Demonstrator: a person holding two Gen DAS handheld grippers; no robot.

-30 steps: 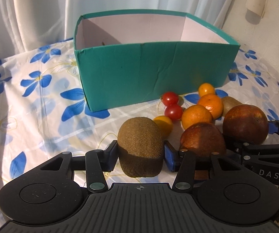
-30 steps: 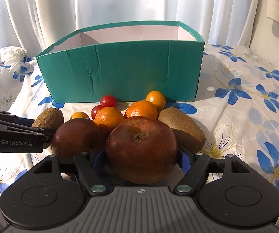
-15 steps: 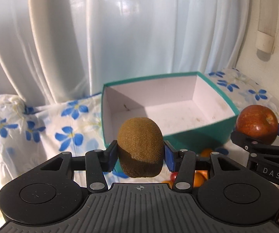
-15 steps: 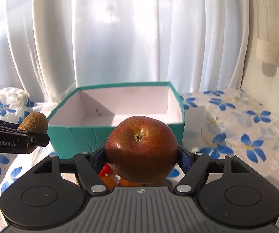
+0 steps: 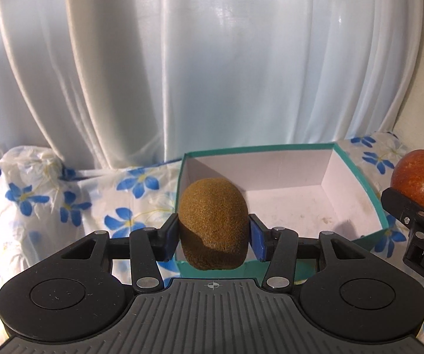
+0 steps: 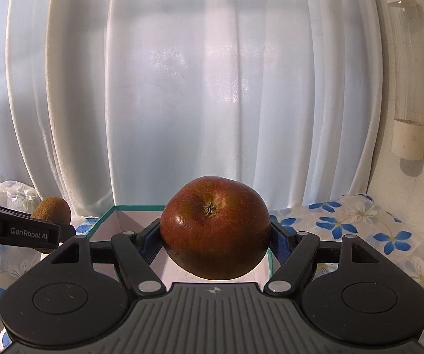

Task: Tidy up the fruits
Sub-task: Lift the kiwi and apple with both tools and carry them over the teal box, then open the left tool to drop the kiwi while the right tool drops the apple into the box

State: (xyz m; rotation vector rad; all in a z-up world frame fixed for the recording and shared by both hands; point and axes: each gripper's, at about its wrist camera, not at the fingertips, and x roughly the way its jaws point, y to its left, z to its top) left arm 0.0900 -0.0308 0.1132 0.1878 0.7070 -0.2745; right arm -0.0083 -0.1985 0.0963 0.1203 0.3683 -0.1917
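My left gripper [image 5: 214,231] is shut on a brown kiwi [image 5: 213,222], held in the air over the near left corner of the teal box [image 5: 356,177]. The box's white inside shows no fruit where I can see it. My right gripper [image 6: 215,236] is shut on a dark red apple [image 6: 215,227], raised above the same teal box [image 6: 102,218], which the apple mostly hides. In the left wrist view the apple [image 5: 421,183] shows at the right edge; in the right wrist view the kiwi [image 6: 51,208] shows at the left. The other fruits lie below both views.
White curtains [image 5: 182,73] hang behind the table. A blue-flowered cloth [image 5: 64,206] covers the table on both sides of the box. A white wall [image 6: 418,118] with a clear tube fixed to it stands at the right.
Both grippers have risen from the pile of fruits with the kiwi and the apple in them. The views now look down into the box, and the loose fruits have dropped out of sight.
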